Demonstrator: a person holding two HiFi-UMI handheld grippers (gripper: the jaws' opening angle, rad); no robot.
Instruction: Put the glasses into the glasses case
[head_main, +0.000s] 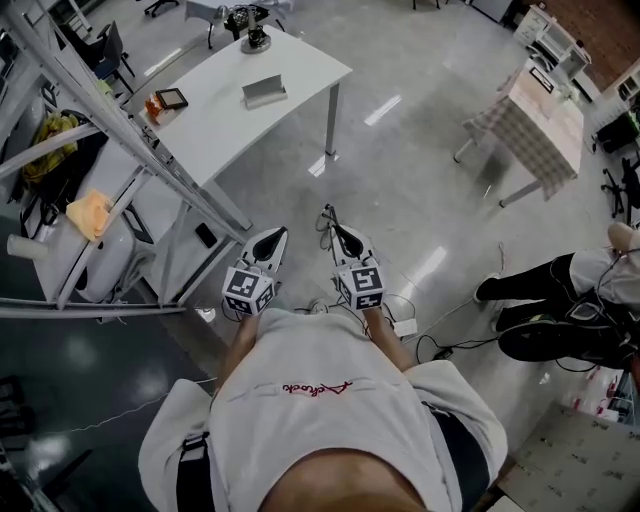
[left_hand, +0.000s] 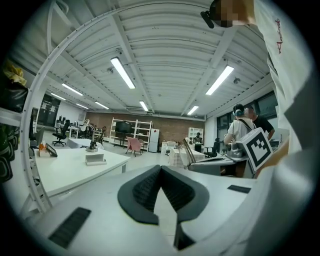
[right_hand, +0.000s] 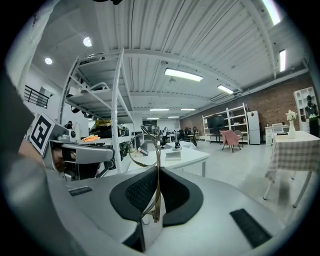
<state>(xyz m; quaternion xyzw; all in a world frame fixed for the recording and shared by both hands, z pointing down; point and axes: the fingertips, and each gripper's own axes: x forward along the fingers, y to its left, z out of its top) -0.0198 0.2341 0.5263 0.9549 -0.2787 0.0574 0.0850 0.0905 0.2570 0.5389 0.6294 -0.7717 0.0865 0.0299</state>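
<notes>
Both grippers are held out in front of the person's torso, above the floor and short of the white table (head_main: 215, 120). The right gripper (head_main: 345, 238) is closed almost all the way, its pads pinching the thin metal-framed glasses (right_hand: 156, 214); one lens rim sticks up past the jaw tips. The left gripper (head_main: 270, 240) has its jaws together at the tips with nothing between them. The glasses case (head_main: 264, 91) lies on the white table, well apart from both grippers. A tablet (head_main: 170, 98) lies near the table's left edge.
</notes>
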